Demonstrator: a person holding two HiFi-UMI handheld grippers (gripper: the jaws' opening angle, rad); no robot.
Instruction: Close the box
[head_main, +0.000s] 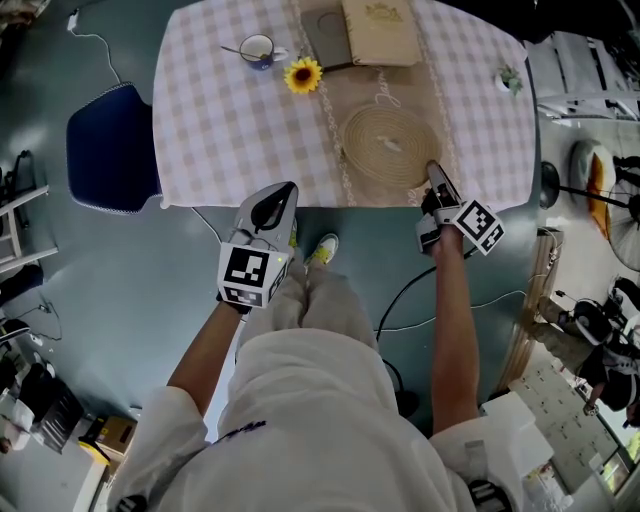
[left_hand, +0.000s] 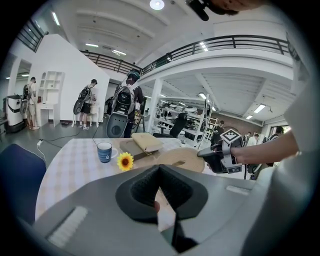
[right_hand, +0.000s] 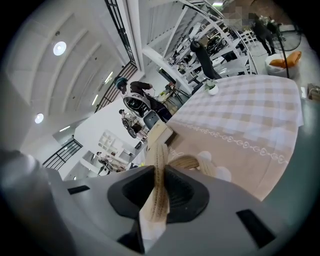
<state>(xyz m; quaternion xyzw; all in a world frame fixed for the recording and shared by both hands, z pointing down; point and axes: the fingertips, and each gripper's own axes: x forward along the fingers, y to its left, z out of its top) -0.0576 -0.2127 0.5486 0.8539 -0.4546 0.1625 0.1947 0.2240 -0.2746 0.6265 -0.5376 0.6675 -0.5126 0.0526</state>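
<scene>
A tan box (head_main: 380, 30) lies at the far side of the checked table (head_main: 220, 120), resting partly on a dark flat piece (head_main: 325, 38). In the left gripper view the box (left_hand: 146, 141) shows beyond the sunflower. A round woven mat (head_main: 388, 145) lies near the table's front edge. My right gripper (head_main: 436, 172) is shut on its near right rim, and the mat's edge (right_hand: 156, 170) stands pinched between the jaws of the right gripper (right_hand: 159, 186). My left gripper (head_main: 284, 192) hangs just off the front edge, left of the mat, shut with nothing in it (left_hand: 160, 200).
A blue mug (head_main: 258, 49) with a spoon and a sunflower (head_main: 303, 75) sit left of the box. A small plant (head_main: 510, 79) stands at the table's right edge. A blue chair (head_main: 112, 148) is left of the table. A cable runs on the floor.
</scene>
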